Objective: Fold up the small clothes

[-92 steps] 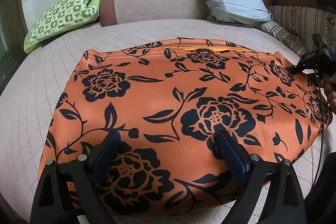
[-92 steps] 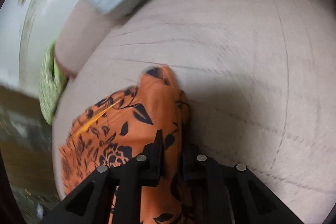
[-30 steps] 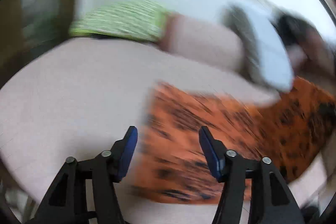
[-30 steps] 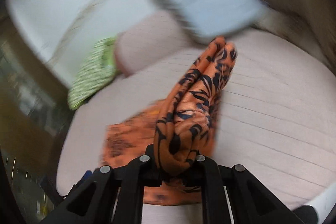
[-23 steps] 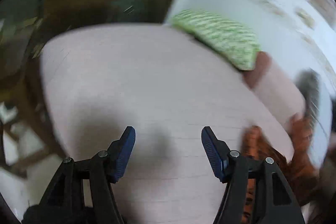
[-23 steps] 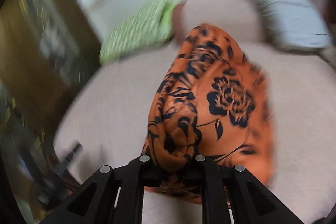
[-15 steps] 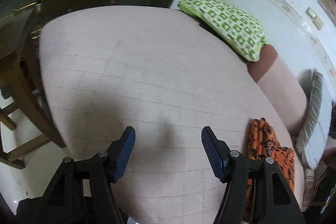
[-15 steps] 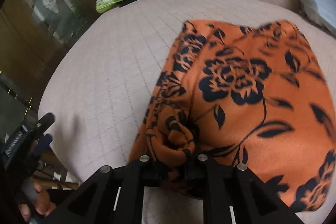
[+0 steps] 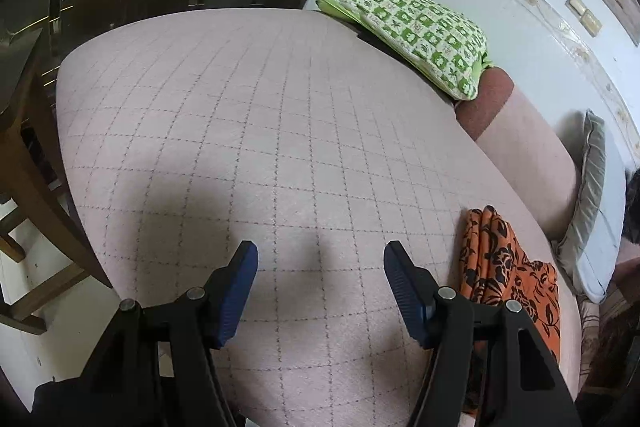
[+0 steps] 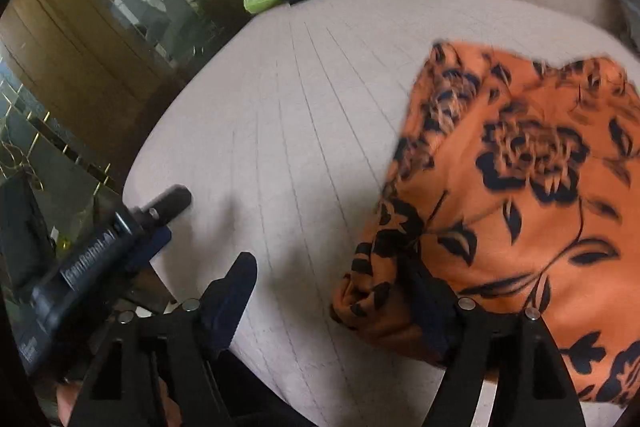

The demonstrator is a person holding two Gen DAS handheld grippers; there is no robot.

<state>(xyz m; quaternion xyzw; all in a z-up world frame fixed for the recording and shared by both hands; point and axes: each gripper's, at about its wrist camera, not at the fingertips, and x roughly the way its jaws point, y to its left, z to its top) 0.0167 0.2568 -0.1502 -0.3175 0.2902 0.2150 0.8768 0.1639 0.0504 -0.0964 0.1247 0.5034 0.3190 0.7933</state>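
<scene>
The orange garment with black flowers lies folded over on the pink quilted bed. Its bunched corner rests just inside the right finger of my right gripper. The jaws there are opening and the pads no longer press the cloth. In the left wrist view the garment sits at the right, beside the right finger. My left gripper stands open over bare bed with nothing between its fingers. It also shows at the left of the right wrist view, as the left gripper held in a hand.
A green checked cushion and a pink bolster with a brown end lie along the wall. A grey pillow leans at the right. A dark glass-fronted cabinet and a wooden frame stand past the bed's left edge.
My right gripper carried the garment's corner over to the left, lowered it, then opened and let it go. My left gripper swung left off the garment and now stays still over bare bed.
</scene>
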